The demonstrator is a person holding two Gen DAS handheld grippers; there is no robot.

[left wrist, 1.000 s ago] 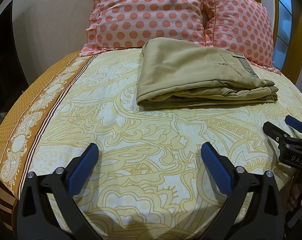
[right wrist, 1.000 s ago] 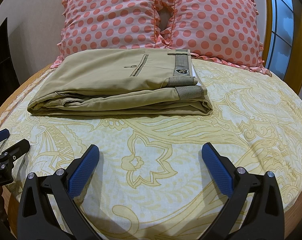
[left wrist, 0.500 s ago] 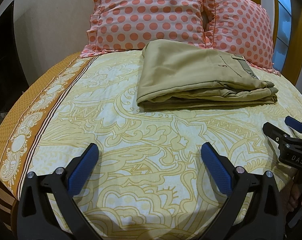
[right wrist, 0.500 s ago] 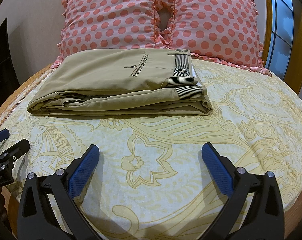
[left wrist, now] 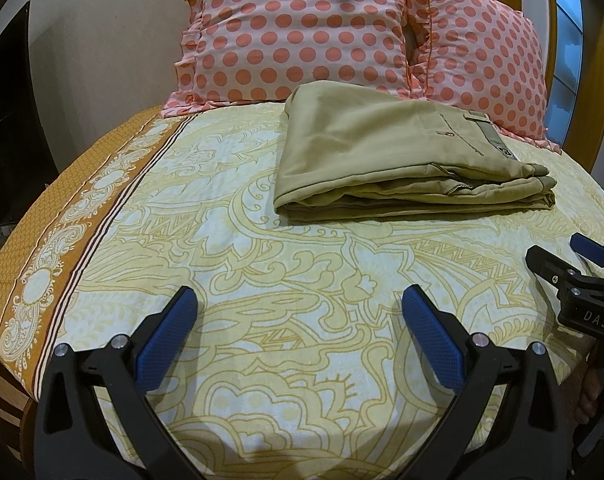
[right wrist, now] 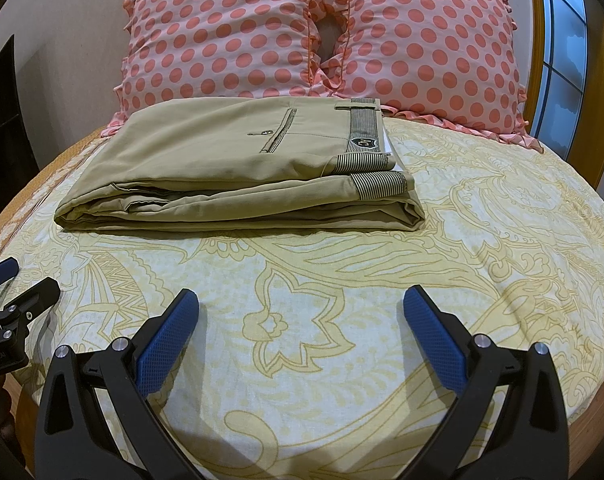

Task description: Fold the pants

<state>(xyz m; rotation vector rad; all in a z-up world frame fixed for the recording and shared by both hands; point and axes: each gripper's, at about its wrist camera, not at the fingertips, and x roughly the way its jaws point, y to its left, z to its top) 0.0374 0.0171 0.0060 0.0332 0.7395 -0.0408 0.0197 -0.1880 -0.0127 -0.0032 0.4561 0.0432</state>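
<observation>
Bedspread (right wrist: 482, 240): folded pants (right wrist: 238, 176) beyond gripper (right wrist: 301, 312)

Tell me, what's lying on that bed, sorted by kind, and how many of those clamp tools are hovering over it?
Polka-dot pillows: 2, the left pillow and the right pillow
Folded khaki pants: 1
Patterned bedsheet: 1
Handheld grippers: 2, the left gripper and the right gripper, both open and empty
Total: 6

Khaki pants (right wrist: 238, 168) lie folded flat, striped waistband facing right, untouched.
</observation>
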